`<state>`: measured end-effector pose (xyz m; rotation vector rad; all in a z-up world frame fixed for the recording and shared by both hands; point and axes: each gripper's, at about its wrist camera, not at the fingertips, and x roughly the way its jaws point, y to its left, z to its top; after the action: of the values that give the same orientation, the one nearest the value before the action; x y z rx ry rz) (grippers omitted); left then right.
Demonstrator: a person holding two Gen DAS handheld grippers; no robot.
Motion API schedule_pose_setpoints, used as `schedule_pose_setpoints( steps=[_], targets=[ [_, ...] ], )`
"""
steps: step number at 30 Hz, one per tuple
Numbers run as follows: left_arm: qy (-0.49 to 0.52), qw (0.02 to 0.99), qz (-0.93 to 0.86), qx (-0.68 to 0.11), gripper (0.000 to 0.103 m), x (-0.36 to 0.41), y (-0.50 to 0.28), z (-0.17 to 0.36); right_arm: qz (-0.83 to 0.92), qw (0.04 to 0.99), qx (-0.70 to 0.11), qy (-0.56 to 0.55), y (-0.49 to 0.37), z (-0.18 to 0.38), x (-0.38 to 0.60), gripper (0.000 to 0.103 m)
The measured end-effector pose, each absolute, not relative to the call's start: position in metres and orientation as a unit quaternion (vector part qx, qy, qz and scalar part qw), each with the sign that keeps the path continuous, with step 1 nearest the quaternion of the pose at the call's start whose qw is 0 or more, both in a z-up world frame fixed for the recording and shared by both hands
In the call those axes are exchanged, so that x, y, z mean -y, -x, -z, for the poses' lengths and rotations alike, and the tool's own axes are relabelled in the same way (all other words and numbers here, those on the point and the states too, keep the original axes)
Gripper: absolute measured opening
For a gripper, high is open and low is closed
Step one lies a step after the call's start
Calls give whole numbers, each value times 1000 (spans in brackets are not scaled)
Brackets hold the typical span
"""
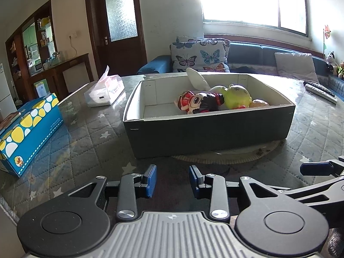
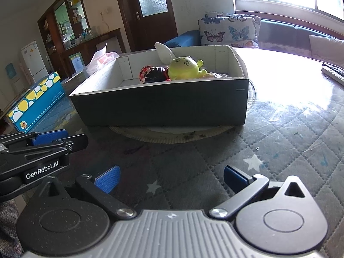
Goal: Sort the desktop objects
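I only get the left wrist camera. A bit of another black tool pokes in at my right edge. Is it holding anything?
Observer: No. The right gripper is open, with only the quilted table cover between its blue fingers.
Operator: Does the green toy in the box have a face?
Observer: Yes, the right camera shows swirly drawn eyes on it.
Operator: Any writing on my own tool?
Observer: Yes, the side of the left gripper reads GenRobot.AI in the right view.
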<state>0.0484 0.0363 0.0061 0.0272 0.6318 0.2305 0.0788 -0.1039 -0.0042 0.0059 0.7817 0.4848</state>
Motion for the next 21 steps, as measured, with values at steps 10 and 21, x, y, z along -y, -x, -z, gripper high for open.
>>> schedule_pose_setpoints(
  steps=[10, 21],
  targets=[
    [-16, 942, -112, -317, 36, -38, -59, -6, -236, 893, -383, -4, -88, 4, 100, 103],
    [-13, 940, -112, -321, 36, -43, -71, -7, -234, 890, -391, -2, -101, 6, 95, 103]
  ],
)
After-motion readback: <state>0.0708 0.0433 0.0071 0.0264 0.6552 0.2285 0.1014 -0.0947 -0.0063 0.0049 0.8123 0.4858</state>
